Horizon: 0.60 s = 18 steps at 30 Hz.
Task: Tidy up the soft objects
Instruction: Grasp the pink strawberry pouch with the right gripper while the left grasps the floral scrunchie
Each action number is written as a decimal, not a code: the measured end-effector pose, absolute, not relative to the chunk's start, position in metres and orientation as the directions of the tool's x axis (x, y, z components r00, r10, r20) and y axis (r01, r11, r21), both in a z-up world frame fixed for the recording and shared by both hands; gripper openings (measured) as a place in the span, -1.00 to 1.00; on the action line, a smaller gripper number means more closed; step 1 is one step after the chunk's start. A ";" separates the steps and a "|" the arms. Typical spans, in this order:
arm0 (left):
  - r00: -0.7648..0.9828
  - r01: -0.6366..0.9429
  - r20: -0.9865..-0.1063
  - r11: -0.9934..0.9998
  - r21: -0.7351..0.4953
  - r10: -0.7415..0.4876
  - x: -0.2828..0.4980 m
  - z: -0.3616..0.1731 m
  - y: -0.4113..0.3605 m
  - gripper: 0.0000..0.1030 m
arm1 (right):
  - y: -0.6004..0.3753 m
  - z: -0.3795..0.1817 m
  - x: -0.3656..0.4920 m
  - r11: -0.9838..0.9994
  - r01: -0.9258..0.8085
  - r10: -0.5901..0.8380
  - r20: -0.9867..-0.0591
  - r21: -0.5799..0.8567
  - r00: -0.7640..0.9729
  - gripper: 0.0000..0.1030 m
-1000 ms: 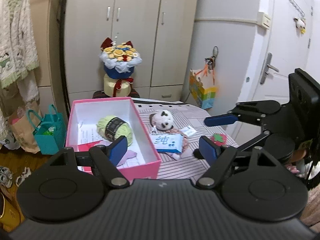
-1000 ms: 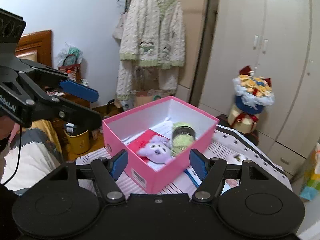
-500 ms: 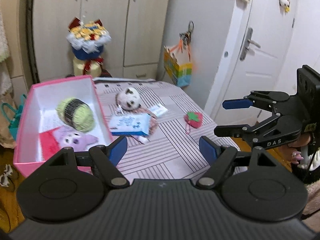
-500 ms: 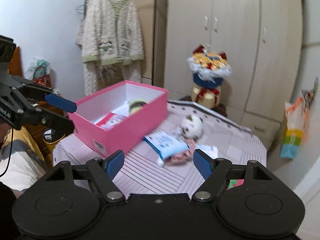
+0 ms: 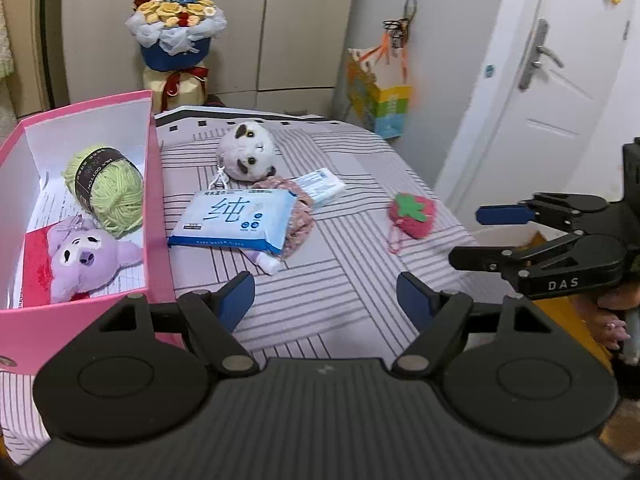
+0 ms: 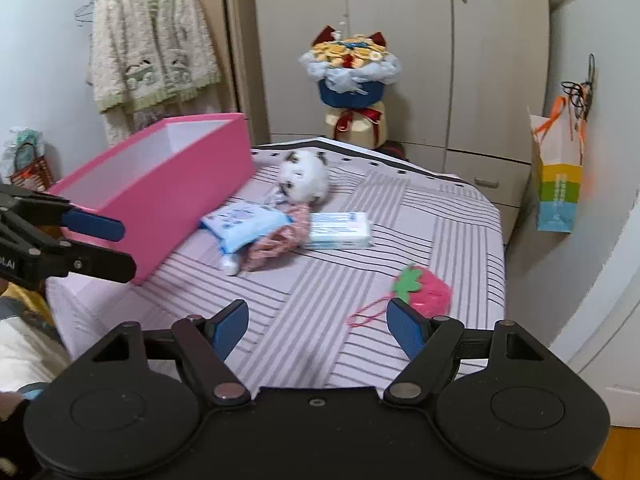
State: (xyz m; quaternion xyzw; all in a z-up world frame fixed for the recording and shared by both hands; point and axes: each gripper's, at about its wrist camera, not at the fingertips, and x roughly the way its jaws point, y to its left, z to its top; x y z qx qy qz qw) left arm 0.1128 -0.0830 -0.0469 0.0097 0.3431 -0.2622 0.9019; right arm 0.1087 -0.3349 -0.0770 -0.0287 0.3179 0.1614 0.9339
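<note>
A pink box (image 5: 158,184) (image 6: 188,184) stands at the left of a striped table. It holds a green yarn ball (image 5: 106,188) and a purple plush (image 5: 86,258). On the table lie a white panda plush (image 5: 248,156) (image 6: 304,176), a blue wipes pack (image 5: 236,220) (image 6: 244,224), a pink knitted piece (image 5: 300,216) (image 6: 280,240), a white tissue pack (image 5: 322,186) (image 6: 340,230) and a strawberry pouch (image 5: 414,216) (image 6: 426,290). My left gripper (image 5: 326,300) is open and empty over the near table. My right gripper (image 6: 316,322) is open and empty, near the strawberry pouch.
A flower bouquet (image 5: 176,28) (image 6: 352,68) stands behind the table before the wardrobe. A colourful paper bag (image 5: 378,96) (image 6: 558,176) hangs at the right by a white door (image 5: 560,80). A knit cardigan (image 6: 152,40) hangs at the back left.
Both grippers swung right, away from the pink box towards the middle and right of the table. The strawberry pouch came into the right wrist view. Both stayed open.
</note>
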 end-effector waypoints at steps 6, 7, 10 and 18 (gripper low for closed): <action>0.696 0.412 -0.608 0.906 -0.099 -0.383 0.126 -0.072 -0.104 0.46 | -0.348 -0.103 0.135 0.961 -0.274 0.242 -0.600 0.039 0.762 0.56; 0.707 0.403 -0.602 0.911 -0.088 -0.371 0.129 -0.076 -0.108 0.46 | -0.350 -0.106 0.139 0.963 -0.266 0.237 -0.599 0.040 0.765 0.56; 0.726 0.390 -0.590 0.918 -0.069 -0.353 0.136 -0.083 -0.117 0.43 | -0.356 -0.112 0.148 0.970 -0.241 0.209 -0.596 0.027 0.775 0.56; 0.786 0.423 -0.528 0.902 0.083 -0.320 0.162 -0.094 -0.159 0.06 | -0.370 -0.125 0.175 0.977 -0.210 0.183 -0.599 0.026 0.780 0.56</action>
